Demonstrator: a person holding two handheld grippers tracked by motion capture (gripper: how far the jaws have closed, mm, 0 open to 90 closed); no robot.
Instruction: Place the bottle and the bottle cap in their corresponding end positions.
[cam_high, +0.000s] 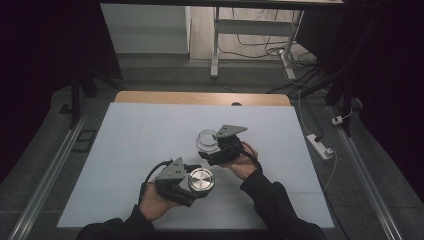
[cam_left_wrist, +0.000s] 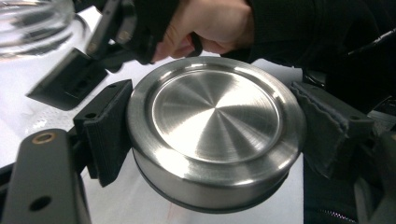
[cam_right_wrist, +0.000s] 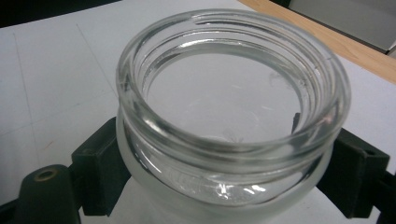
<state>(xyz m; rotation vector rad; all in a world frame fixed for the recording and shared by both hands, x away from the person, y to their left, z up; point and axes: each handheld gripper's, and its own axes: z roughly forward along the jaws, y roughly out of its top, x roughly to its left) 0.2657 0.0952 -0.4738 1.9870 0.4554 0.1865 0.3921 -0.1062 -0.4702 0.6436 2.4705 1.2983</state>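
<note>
A round brushed-steel lid (cam_high: 201, 180) (cam_left_wrist: 215, 130) sits between the two black pads of my left gripper (cam_high: 197, 182) (cam_left_wrist: 217, 135), which is shut on its rim and holds it above the white table cover. A clear glass jar (cam_high: 206, 139) (cam_right_wrist: 231, 112), open-mouthed and empty, is clamped at its body by my right gripper (cam_high: 210, 147) (cam_right_wrist: 229, 186), shut on it. In the left gripper view the jar (cam_left_wrist: 32, 23) shows at the top left, with the right hand (cam_left_wrist: 210, 25) behind the lid. The lid is near and left of the jar, apart from it.
A white sheet (cam_high: 135, 135) covers the table; a wooden edge (cam_high: 200, 98) runs along the far side. Table legs and cables lie on the floor beyond. A power strip (cam_high: 320, 146) lies off the table's right side.
</note>
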